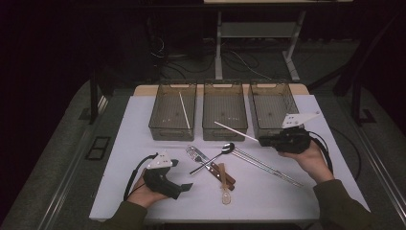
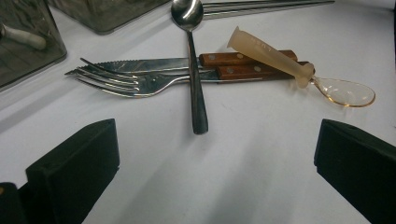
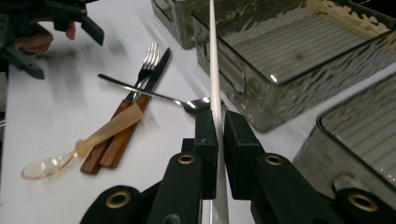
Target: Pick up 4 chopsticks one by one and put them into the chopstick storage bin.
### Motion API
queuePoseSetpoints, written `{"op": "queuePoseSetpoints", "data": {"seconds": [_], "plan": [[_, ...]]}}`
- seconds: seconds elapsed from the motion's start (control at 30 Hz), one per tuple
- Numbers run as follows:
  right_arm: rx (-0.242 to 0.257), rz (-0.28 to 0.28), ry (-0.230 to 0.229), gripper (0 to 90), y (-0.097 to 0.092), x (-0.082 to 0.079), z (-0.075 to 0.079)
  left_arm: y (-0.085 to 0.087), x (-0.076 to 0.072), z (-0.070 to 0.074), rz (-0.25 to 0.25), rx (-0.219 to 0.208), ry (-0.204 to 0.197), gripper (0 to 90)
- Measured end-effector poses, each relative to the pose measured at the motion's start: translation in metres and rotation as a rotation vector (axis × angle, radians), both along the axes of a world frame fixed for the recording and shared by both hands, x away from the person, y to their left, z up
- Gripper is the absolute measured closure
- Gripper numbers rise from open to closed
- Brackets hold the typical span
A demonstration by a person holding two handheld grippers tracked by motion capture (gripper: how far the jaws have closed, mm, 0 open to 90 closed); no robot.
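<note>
My right gripper (image 1: 261,141) is shut on a white chopstick (image 1: 234,131), held just in front of the middle bin (image 1: 225,125) and right bin (image 1: 270,108). The right gripper view has the jaws (image 3: 219,123) pinching the stick (image 3: 213,60), which runs up along the bin's edge. Another white chopstick (image 1: 184,109) lies in the left bin (image 1: 163,112). My left gripper (image 1: 181,175) rests open at the front left of the white mat. Ahead of its jaws (image 2: 217,140) lie a fork (image 2: 116,84), a wooden-handled knife (image 2: 154,64), a metal spoon (image 2: 194,70) and an amber plastic spoon (image 2: 280,58).
A pair of metal chopsticks (image 1: 268,166) lies slanted on the mat to the right of the cutlery pile. The three clear bins stand side by side along the mat's far edge. A table frame (image 1: 219,43) and cables are on the floor behind.
</note>
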State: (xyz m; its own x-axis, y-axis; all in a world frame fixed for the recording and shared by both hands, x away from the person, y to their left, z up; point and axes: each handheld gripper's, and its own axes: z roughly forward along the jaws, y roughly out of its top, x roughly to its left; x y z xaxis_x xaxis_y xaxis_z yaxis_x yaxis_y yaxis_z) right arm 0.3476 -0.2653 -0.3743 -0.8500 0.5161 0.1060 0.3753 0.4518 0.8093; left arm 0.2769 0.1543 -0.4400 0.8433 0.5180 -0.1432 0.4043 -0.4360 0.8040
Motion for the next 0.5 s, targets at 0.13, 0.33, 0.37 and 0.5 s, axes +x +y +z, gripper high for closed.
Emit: {"op": "queuePoseSetpoints", "data": {"seconds": [0.13, 0.33, 0.37, 0.5], "plan": [[0.001, -0.017, -0.001, 84.3, 0.013, 0.008, 0.002, 0.0, 0.0, 0.0, 0.001, -0.006, 0.001, 0.0], [-0.018, -0.04, 0.002, 84.3, 0.032, 0.02, 0.008, 0.0, 0.0, 0.0, 0.002, -0.01, -0.001, 0.0], [-0.021, -0.047, 0.002, 84.3, 0.034, 0.022, 0.009, 0.0, 0.0, 0.0, 0.003, -0.01, -0.001, 0.0], [-0.017, -0.064, 0.004, 84.3, 0.049, 0.03, 0.013, 0.0, 0.0, 0.001, 0.005, -0.009, -0.002, 0.0]]}}
